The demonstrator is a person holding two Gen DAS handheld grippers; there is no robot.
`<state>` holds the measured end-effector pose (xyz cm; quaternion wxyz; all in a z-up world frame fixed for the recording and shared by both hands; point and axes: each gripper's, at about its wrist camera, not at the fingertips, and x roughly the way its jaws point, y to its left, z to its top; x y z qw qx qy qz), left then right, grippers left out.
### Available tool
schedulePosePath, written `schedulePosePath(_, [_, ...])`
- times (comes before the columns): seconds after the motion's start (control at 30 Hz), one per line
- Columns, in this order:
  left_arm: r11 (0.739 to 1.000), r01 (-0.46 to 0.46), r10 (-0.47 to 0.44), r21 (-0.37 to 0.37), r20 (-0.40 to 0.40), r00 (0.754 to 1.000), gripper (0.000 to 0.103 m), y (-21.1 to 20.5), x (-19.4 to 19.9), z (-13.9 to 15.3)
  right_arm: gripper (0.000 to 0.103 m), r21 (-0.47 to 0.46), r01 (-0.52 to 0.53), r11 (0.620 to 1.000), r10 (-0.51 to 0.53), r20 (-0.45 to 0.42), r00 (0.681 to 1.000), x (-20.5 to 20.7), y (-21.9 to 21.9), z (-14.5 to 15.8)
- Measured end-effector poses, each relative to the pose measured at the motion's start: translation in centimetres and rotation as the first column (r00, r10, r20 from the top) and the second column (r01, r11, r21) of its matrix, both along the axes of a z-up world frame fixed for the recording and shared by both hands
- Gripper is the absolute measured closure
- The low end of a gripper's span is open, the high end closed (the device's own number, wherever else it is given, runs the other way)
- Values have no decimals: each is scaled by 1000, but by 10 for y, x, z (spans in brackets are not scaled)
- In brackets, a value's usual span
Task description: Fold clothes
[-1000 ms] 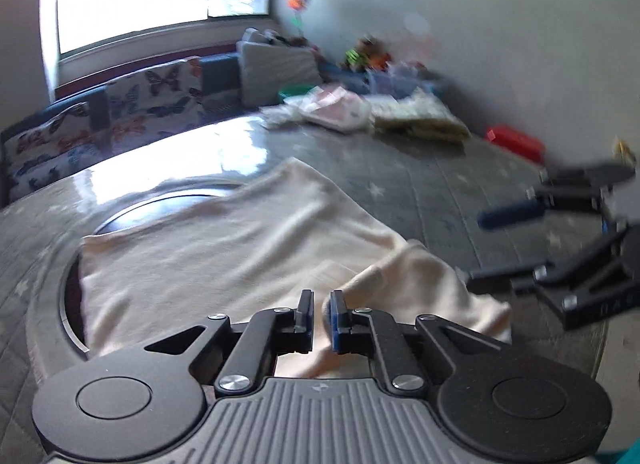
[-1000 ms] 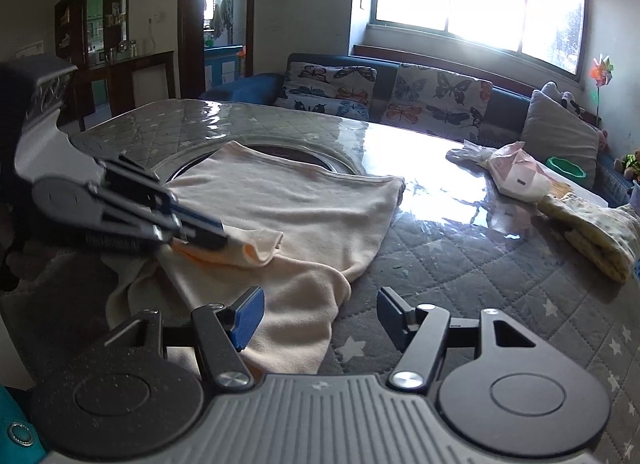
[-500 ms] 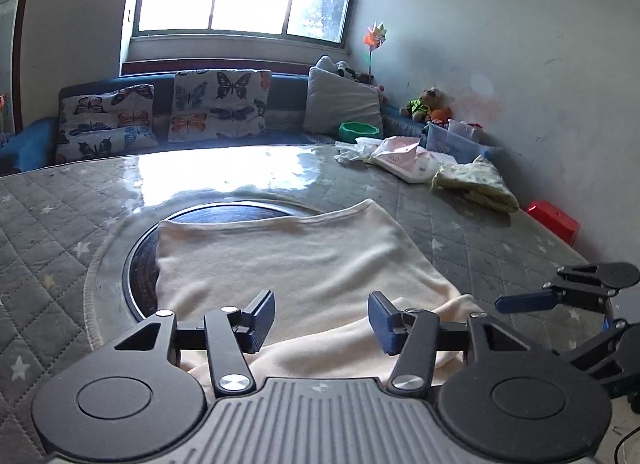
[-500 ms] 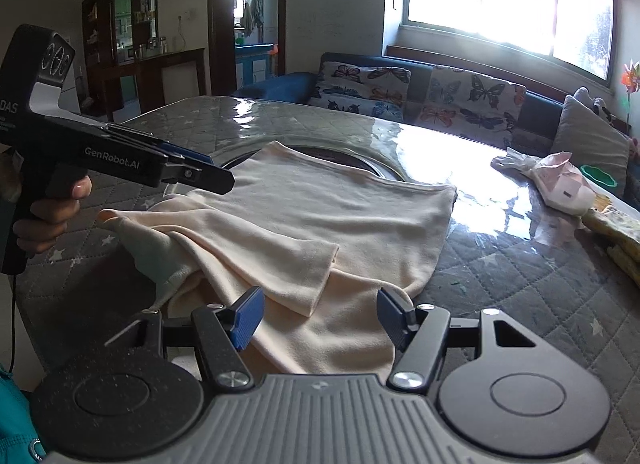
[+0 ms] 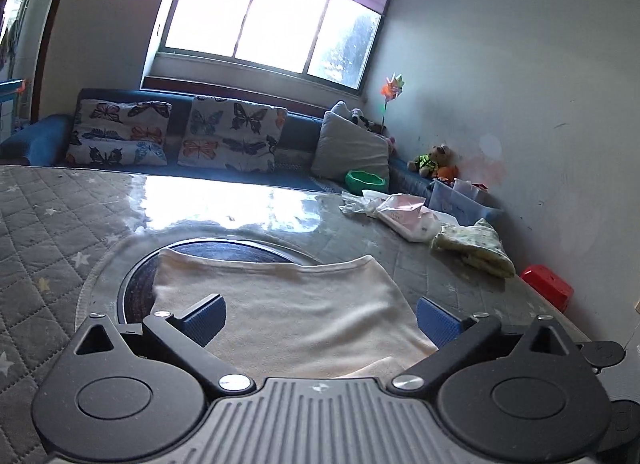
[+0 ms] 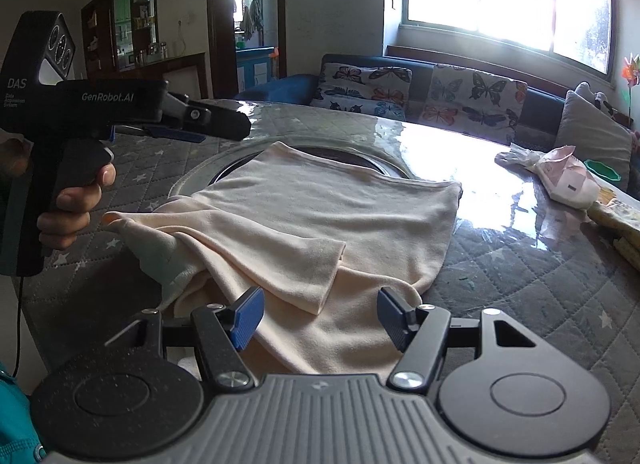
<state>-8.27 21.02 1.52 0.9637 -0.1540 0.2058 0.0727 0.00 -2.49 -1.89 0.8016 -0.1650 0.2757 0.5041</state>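
A cream garment (image 6: 320, 223) lies on the grey quilted table, partly over a round dark inset (image 5: 224, 250). Its near part is folded over, with a sleeve end (image 6: 324, 264) on top; it also shows in the left wrist view (image 5: 296, 304). My left gripper (image 5: 320, 318) is open and empty, raised above the garment's near edge. In the right wrist view it (image 6: 192, 131) hangs in the air at the left, held by a hand. My right gripper (image 6: 320, 318) is open and empty, just above the garment's near folded edge.
Across the table lie a pink-white bag (image 5: 408, 215) and a folded yellow-green cloth (image 5: 476, 248). A red box (image 5: 546, 292) sits at the right edge. A blue sofa with butterfly cushions (image 5: 232, 135) stands behind the table, under the window.
My left gripper opened, let go of the cream fold, then lifted up and away. The fold now lies on the garment. My right gripper stayed open and came a little nearer.
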Motion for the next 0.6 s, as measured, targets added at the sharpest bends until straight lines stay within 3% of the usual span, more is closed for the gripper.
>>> schedulePosePath(0.6, [999,20,-18,28,-56,998,0,-6,4,-6,38,10,-10,1000,10,-19,1000,-4,3,-3])
